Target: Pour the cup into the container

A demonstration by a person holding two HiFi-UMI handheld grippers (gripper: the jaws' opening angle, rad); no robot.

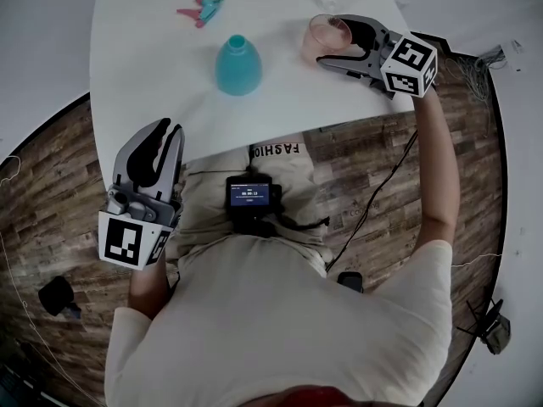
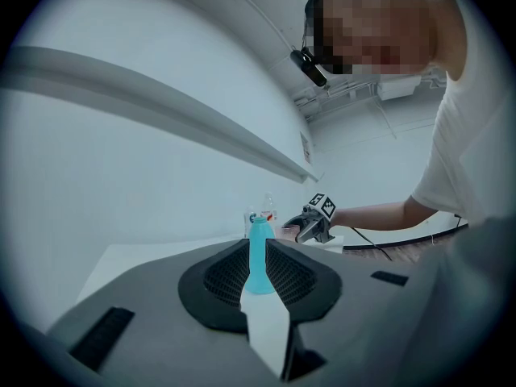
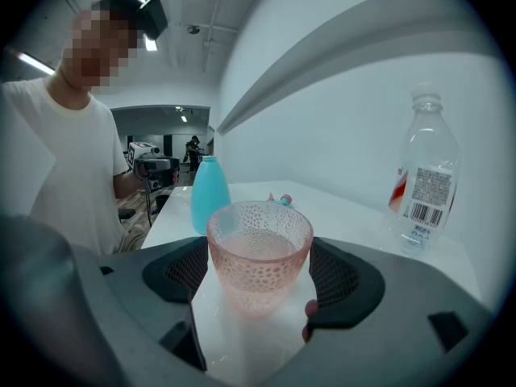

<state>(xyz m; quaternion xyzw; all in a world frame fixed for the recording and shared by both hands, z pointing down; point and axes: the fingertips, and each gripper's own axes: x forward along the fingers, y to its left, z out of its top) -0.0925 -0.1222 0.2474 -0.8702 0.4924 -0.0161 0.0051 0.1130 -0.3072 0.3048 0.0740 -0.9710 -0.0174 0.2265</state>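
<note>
A pink dimpled cup (image 1: pixel 327 36) (image 3: pixel 260 252) holding some liquid stands upright on the white table (image 1: pixel 153 58) at the right. My right gripper (image 1: pixel 329 41) (image 3: pixel 260 276) is shut on it, one pad against each side. The teal container (image 1: pixel 237 66) (image 3: pixel 210 193) (image 2: pixel 258 256), bottle-shaped with an open top, stands near the middle of the table, to the cup's left. My left gripper (image 1: pixel 168 130) (image 2: pixel 262 289) hangs off the table's front-left edge, over the floor. Its jaws stand only narrowly open with nothing between them and point toward the container.
A clear plastic water bottle (image 3: pixel 423 180) with a label stands at the table's far right, behind the cup. A small pink and teal object (image 1: pixel 201 7) lies at the back of the table. Wooden floor (image 1: pixel 51 168) lies round the table, with cables at the right.
</note>
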